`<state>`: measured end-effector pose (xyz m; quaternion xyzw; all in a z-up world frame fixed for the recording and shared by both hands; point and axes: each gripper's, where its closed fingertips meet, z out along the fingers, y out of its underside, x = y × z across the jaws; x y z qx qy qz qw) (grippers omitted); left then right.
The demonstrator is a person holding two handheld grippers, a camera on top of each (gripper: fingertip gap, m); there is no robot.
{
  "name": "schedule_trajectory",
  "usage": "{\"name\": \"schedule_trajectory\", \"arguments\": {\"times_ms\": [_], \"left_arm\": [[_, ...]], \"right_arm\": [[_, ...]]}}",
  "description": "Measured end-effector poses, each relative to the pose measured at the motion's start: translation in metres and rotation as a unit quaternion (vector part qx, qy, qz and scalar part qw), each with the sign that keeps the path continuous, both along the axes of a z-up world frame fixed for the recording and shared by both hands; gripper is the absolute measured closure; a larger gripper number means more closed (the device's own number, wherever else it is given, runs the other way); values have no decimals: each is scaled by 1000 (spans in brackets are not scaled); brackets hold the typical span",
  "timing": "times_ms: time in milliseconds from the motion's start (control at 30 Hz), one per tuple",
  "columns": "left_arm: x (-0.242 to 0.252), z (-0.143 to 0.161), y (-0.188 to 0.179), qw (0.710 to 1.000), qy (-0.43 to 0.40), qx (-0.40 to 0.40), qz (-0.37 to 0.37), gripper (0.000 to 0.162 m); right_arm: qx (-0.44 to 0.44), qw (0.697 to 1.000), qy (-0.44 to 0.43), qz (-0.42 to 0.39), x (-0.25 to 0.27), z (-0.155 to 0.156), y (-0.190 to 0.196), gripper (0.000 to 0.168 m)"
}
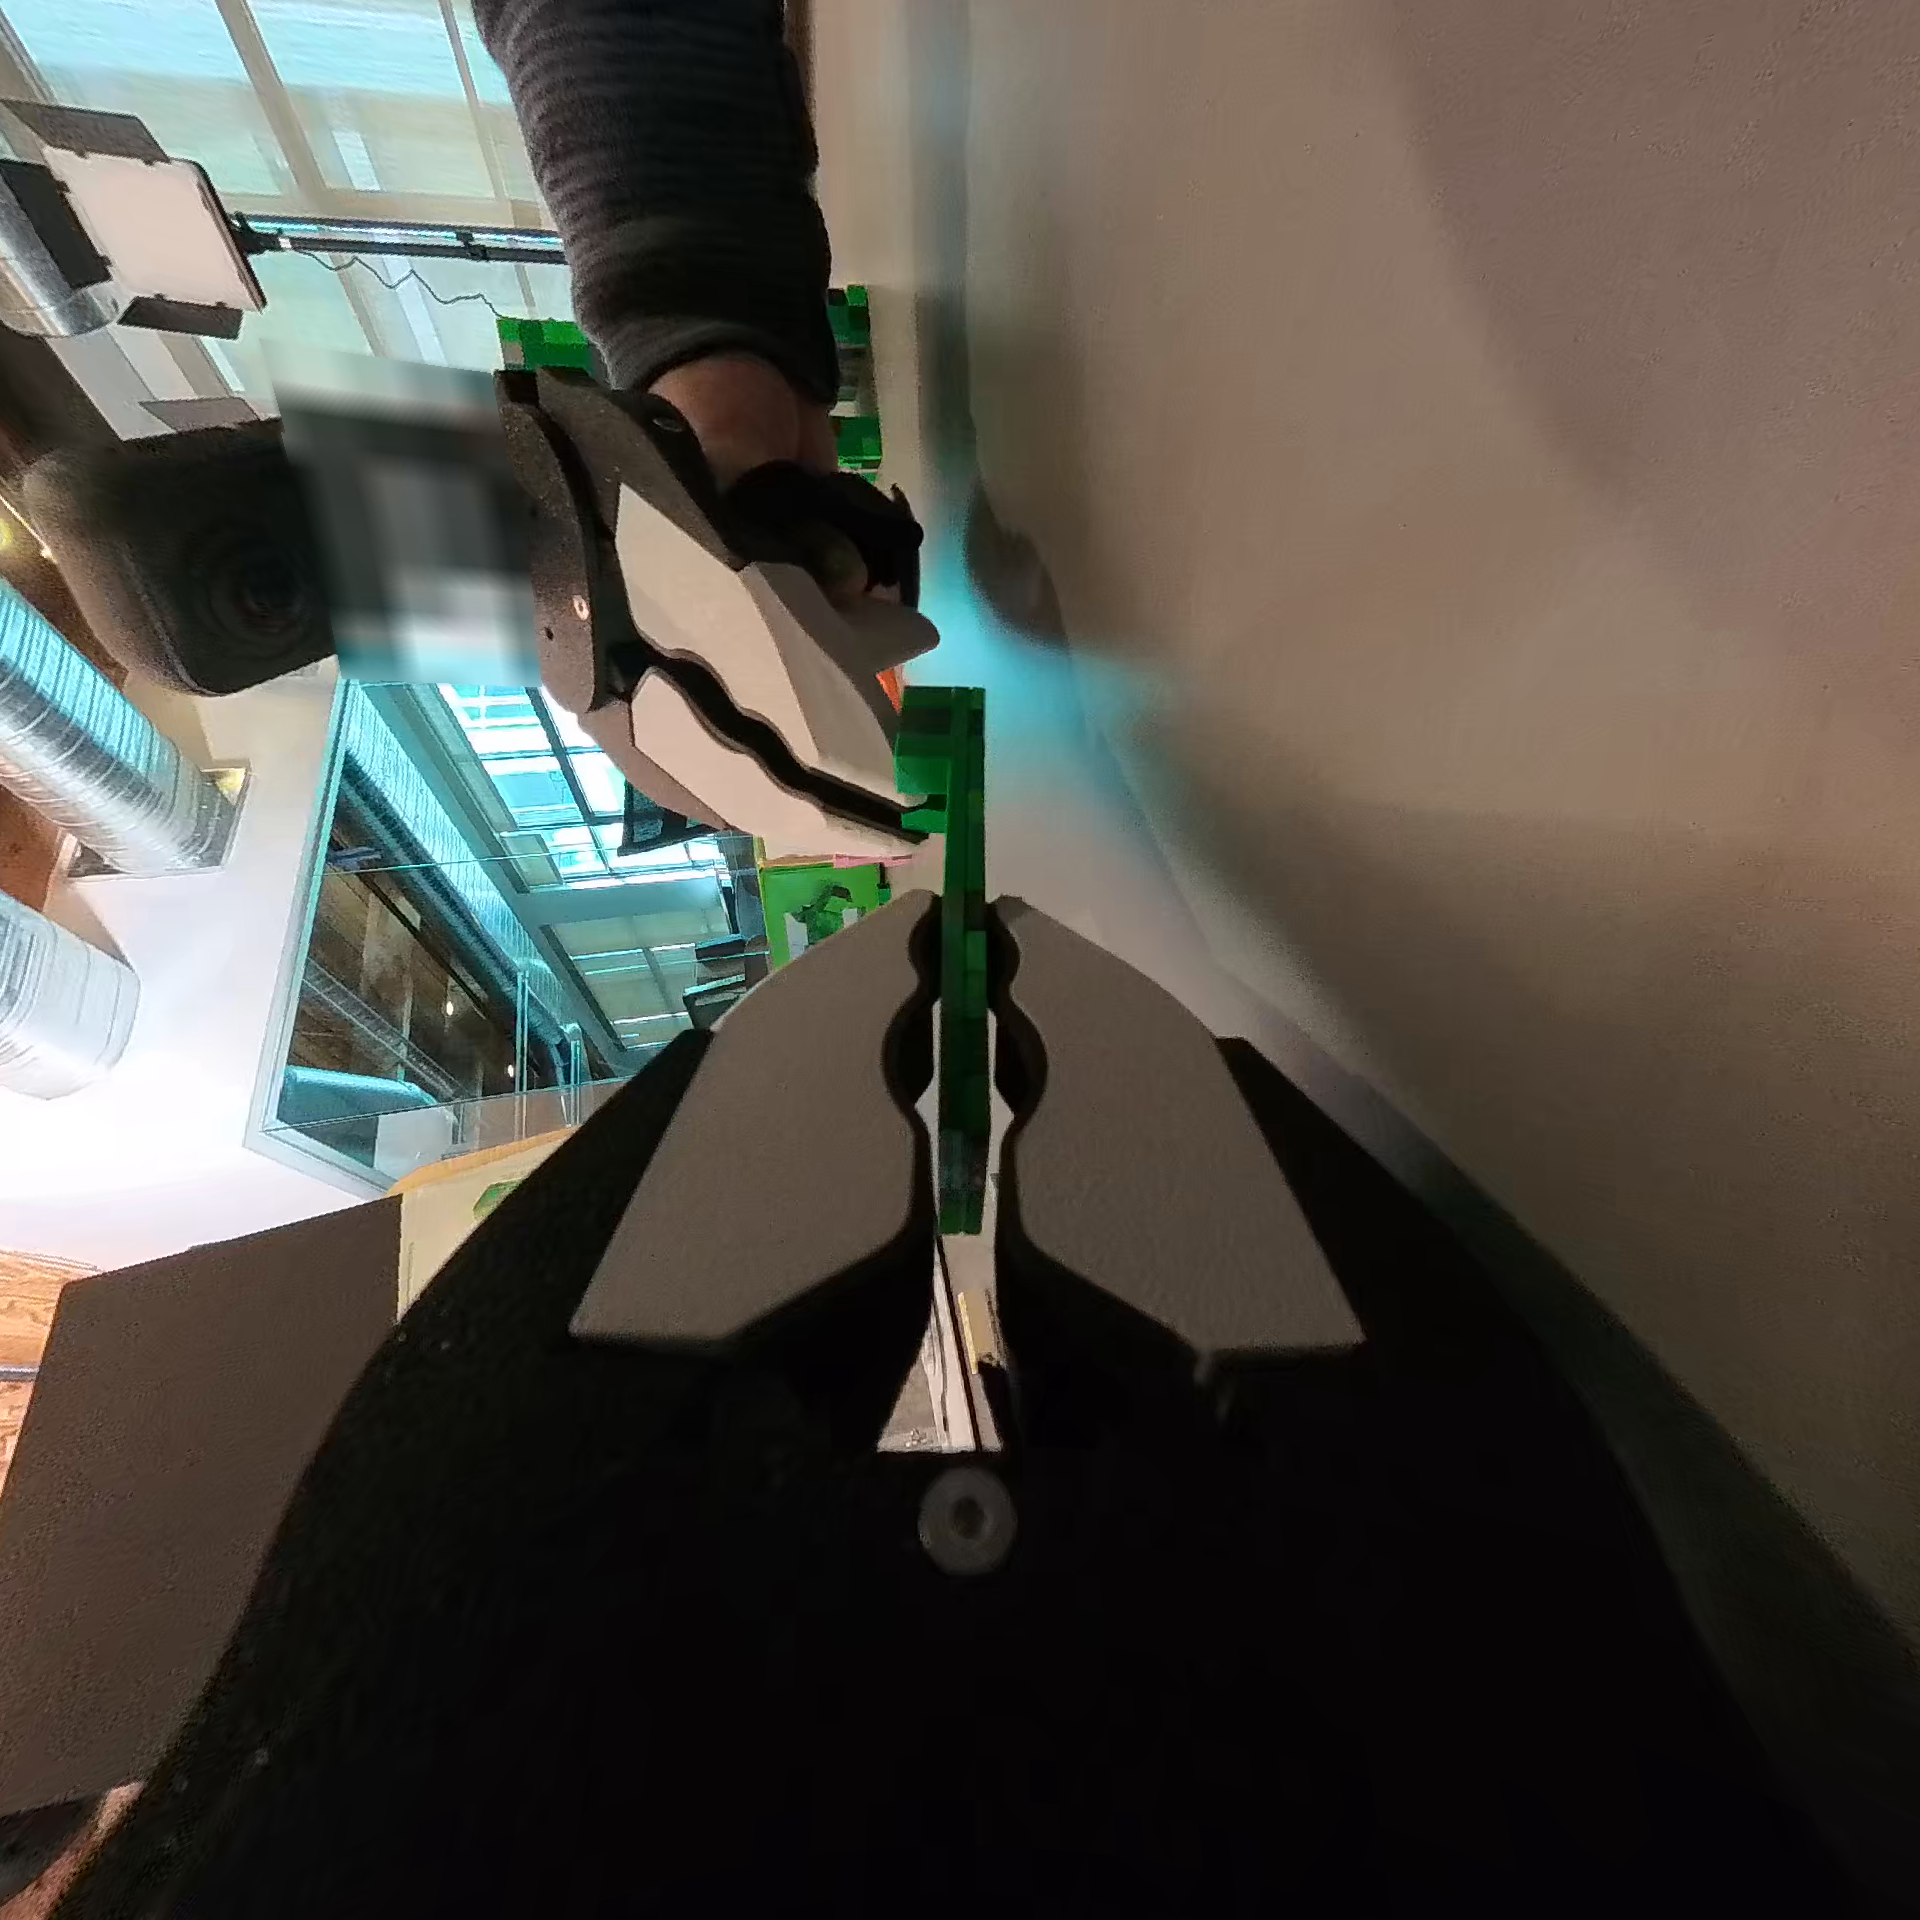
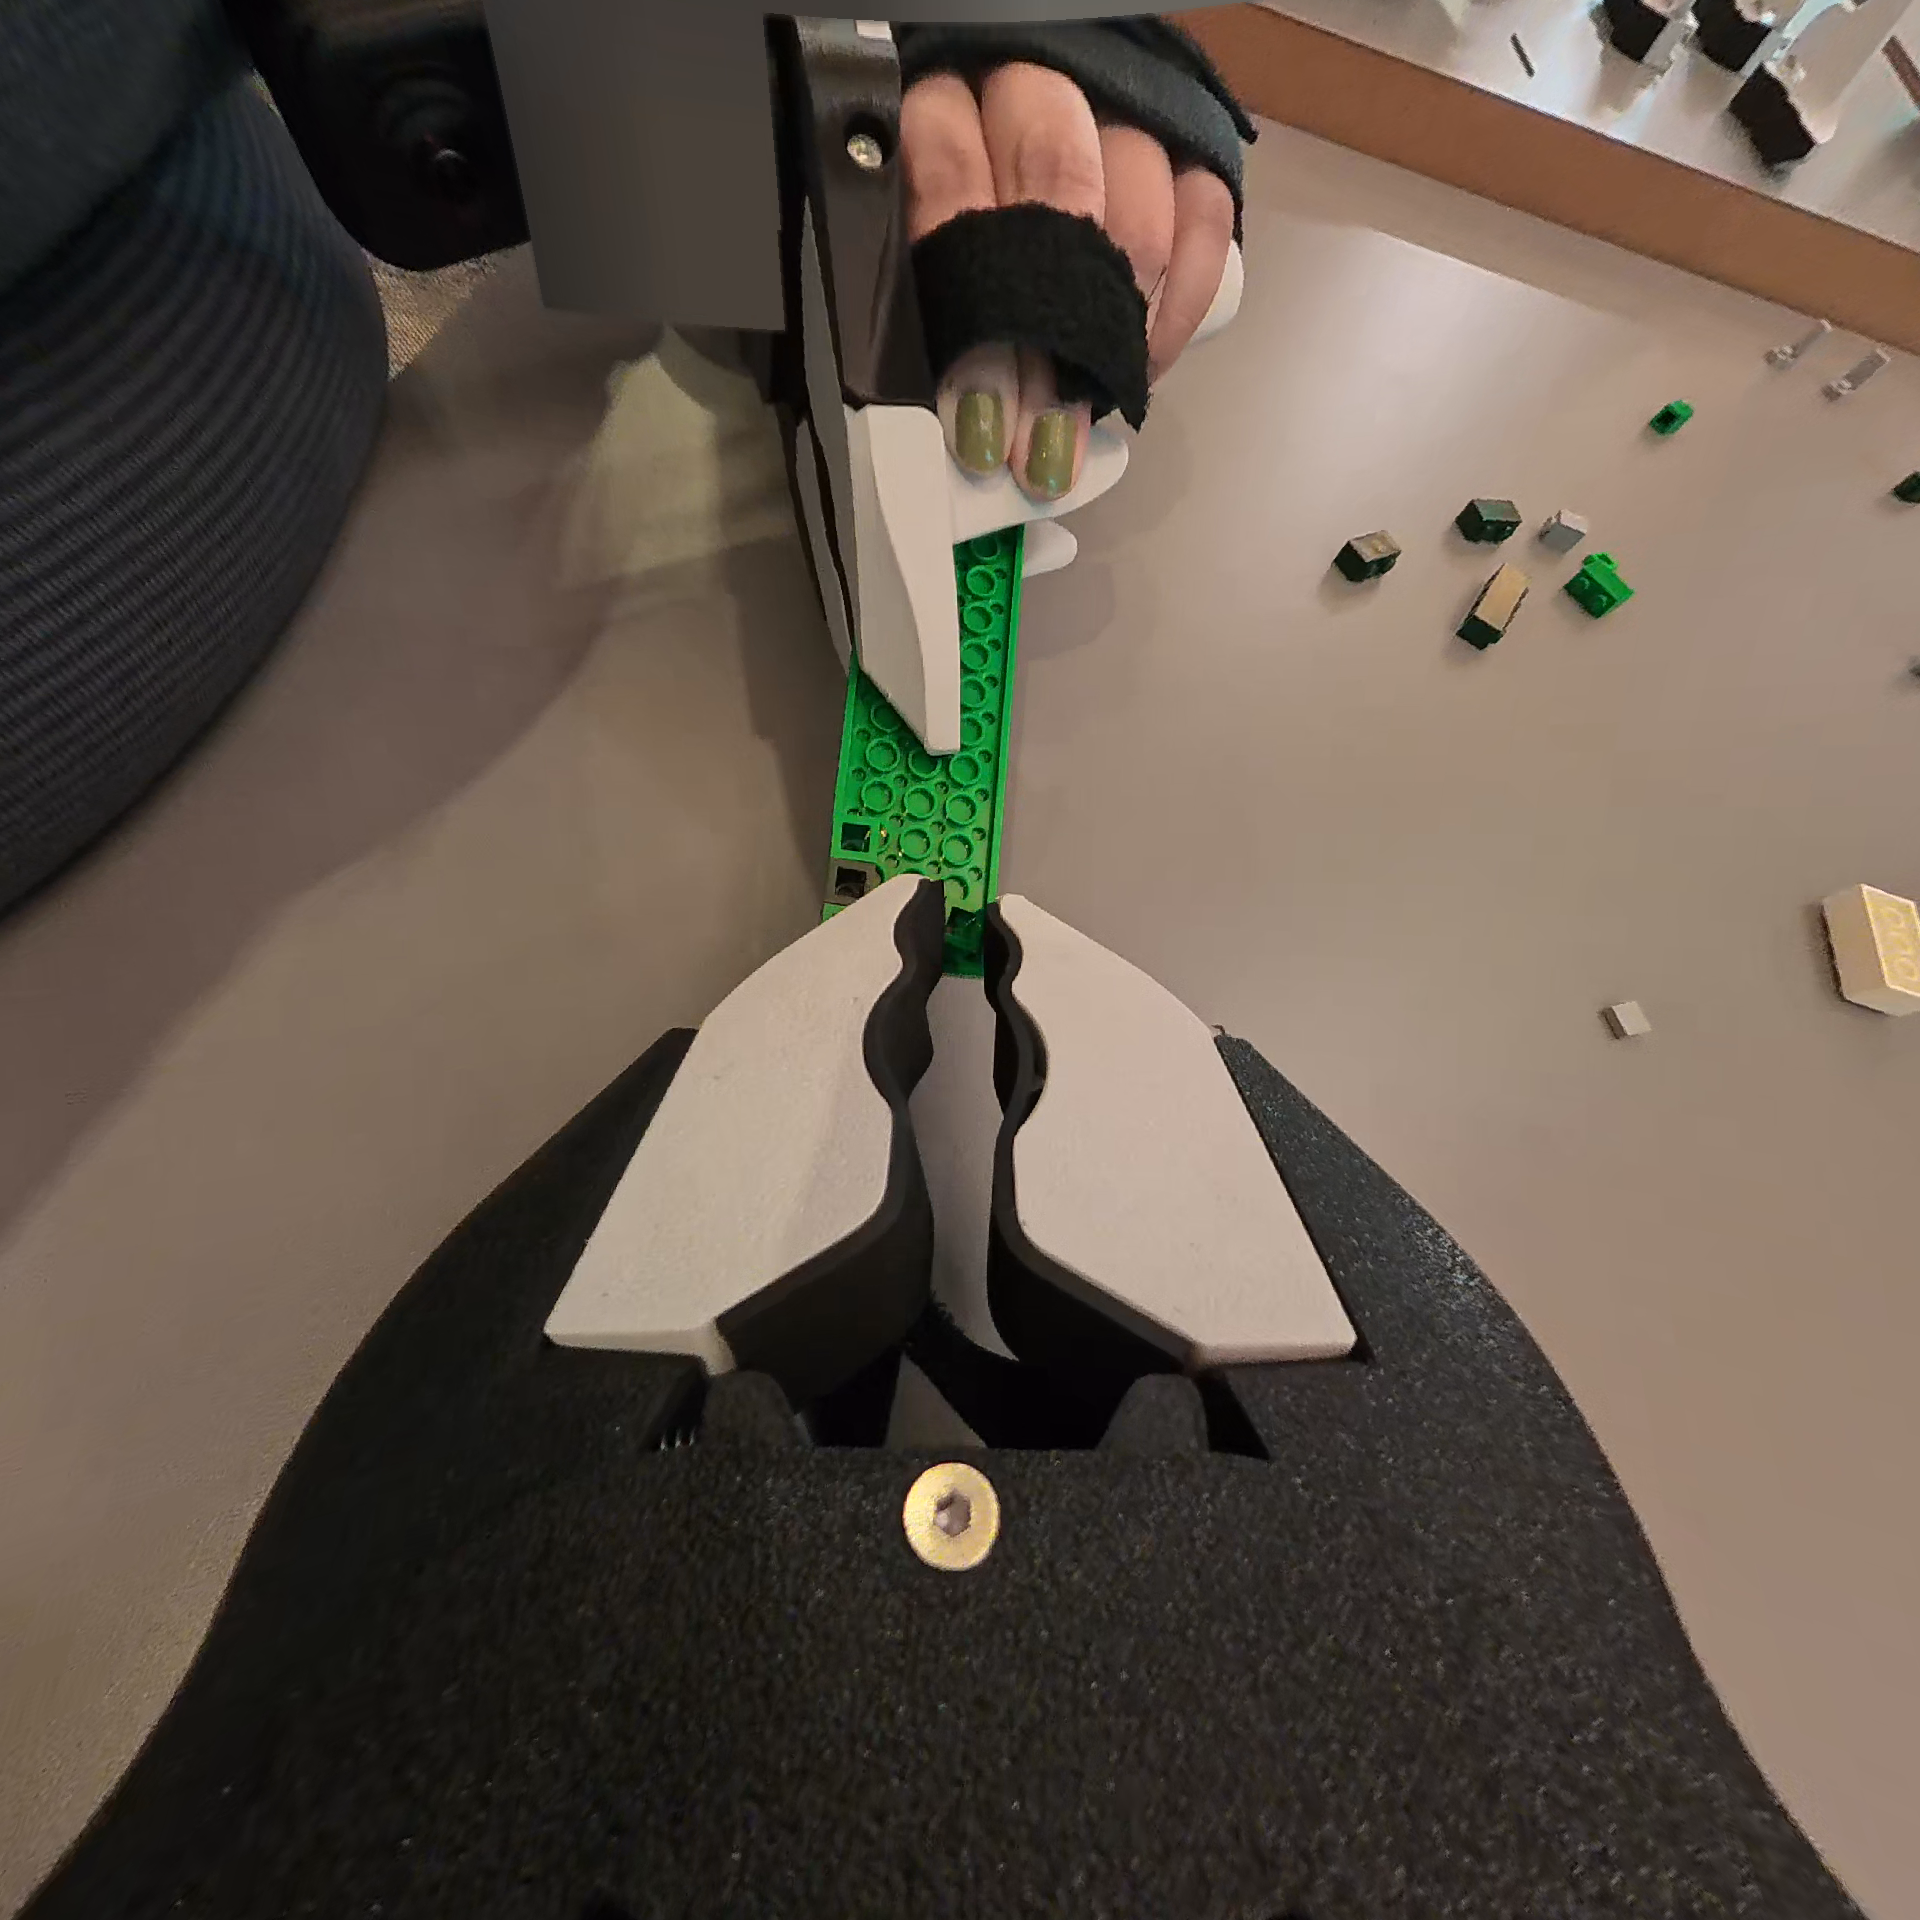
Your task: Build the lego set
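A long green Lego plate (image 2: 925,800) is held in the air between both grippers, its underside facing the right wrist view. My left gripper (image 1: 966,909) is shut on one end of the plate (image 1: 961,831), seen edge-on. My right gripper (image 2: 961,909) is shut on the other end, where green bricks (image 1: 923,743) sit on the plate. The right gripper (image 1: 906,805) shows farther off in the left wrist view, and the left gripper (image 2: 971,675) in the right wrist view, with a hand in a black fingerless glove (image 2: 1029,281) on it.
Below lies the grey table (image 2: 1351,831). Loose bricks lie at its right: a bright green one (image 2: 1595,587), dark green ones (image 2: 1486,520), a cream brick (image 2: 1875,961) and a small grey tile (image 2: 1626,1018). A striped sleeve (image 2: 156,468) is at the left.
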<state>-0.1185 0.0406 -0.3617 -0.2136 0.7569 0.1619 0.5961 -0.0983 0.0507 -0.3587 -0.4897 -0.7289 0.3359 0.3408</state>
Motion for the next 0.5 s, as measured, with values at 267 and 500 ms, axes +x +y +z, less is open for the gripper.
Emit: {"name": "schedule_trajectory", "arguments": {"times_ms": [267,500], "left_arm": [[2,0,-5,1000,-1,-7,-12,156],[3,2,-8,1000,-8,-8,-20,156]], "right_arm": [[-46,999,-5,23,2,0,-6,161],[-212,974,72,22,5,29,-2,161]]}}
